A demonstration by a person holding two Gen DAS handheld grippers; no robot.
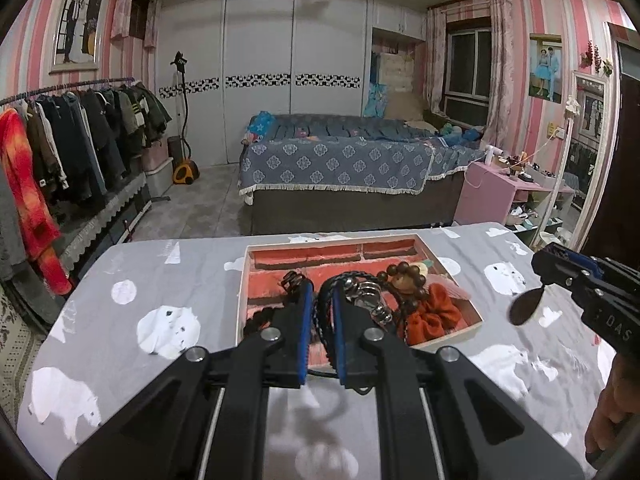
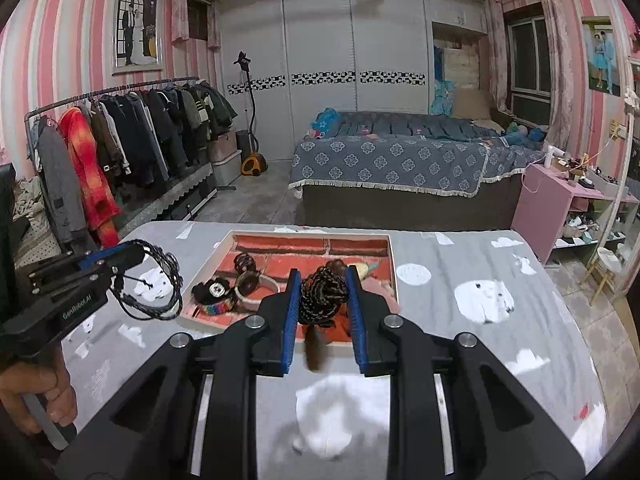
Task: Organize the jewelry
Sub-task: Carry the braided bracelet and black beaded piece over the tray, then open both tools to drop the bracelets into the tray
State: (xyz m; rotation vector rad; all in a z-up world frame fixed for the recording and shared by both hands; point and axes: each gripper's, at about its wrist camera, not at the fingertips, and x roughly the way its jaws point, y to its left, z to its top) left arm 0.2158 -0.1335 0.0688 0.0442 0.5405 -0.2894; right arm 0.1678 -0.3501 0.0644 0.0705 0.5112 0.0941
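Observation:
A shallow tray (image 1: pixel 240 292) with a red brick-pattern floor sits on the grey bear-print table and holds mixed jewelry. My left gripper (image 1: pixel 322 300) is shut on a black braided cord bracelet (image 1: pixel 326 312) in front of the tray; in the right wrist view the bracelet (image 2: pixel 154 280) hangs as loops from that gripper (image 2: pixel 120 258). My right gripper (image 2: pixel 323 288) is shut on a dark brown braided piece (image 2: pixel 322 294) with a dangling brown pendant (image 2: pixel 314 350), held over the tray's (image 2: pixel 394 268) near edge. From the left wrist view the pendant (image 1: pixel 525 307) hangs under the right gripper (image 1: pixel 544 270).
In the tray lie a brown bead bracelet (image 1: pixel 404 274), an orange scrunchie (image 1: pixel 434 314), metal charms (image 1: pixel 370 296), a black watch (image 2: pixel 214 290) and a rainbow band (image 2: pixel 218 308). Beyond the table are a bed (image 1: pixel 340 160), a clothes rack (image 1: pixel 72 144) and a pink side table (image 1: pixel 496 188).

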